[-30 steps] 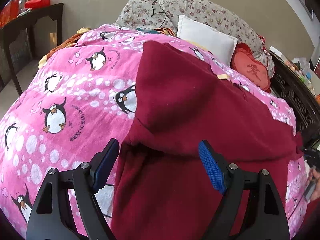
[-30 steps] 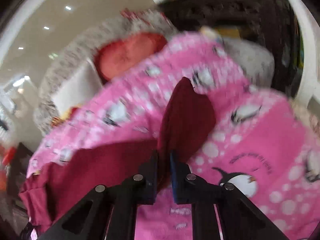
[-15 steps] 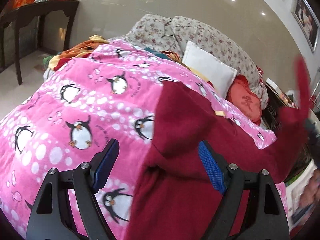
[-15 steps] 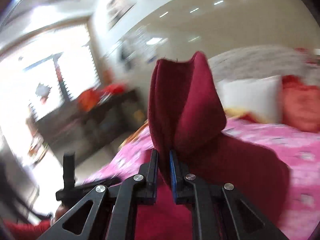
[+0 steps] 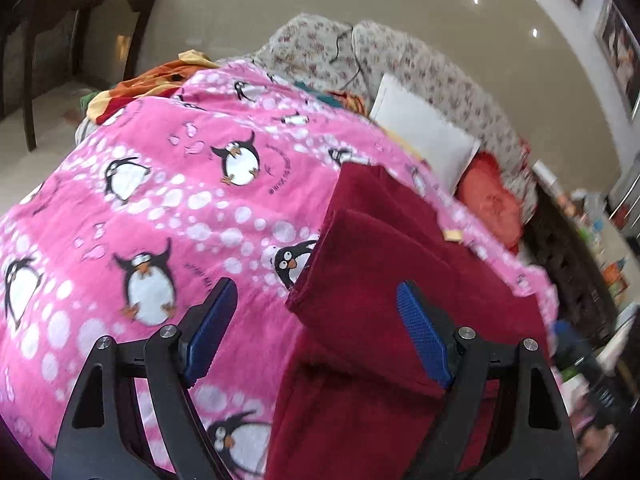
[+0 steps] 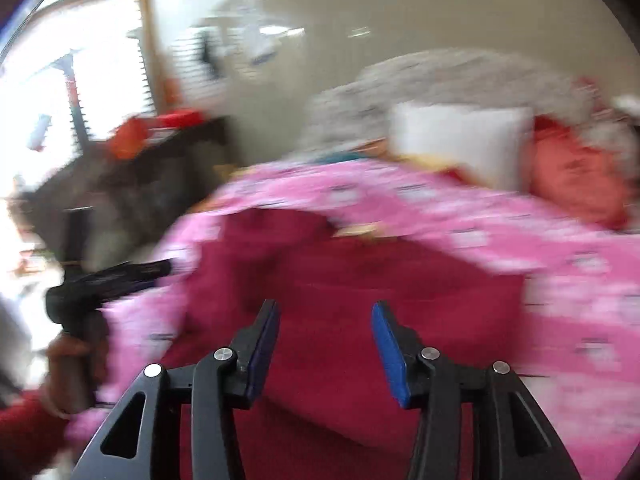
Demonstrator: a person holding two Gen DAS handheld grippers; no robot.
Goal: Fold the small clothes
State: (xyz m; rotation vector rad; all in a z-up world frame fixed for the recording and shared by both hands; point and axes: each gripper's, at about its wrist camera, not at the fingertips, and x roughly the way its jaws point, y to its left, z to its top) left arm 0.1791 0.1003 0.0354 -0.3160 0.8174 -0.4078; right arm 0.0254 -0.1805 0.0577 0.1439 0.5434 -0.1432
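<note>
Right gripper (image 6: 324, 344) now wide open and empty; half a second ago it was clamped on the garment's (image 5: 400, 280) corner. Flap released, lying doubled on the garment on the bed (image 5: 160, 200). Left gripper (image 5: 316, 336) still wide, hovering at the fold edge. One fold looks done; next likely crosswise.

The garment (image 5: 400, 288) lies on the blanket (image 5: 160, 200), with pillows (image 5: 424, 140) behind it.
</note>
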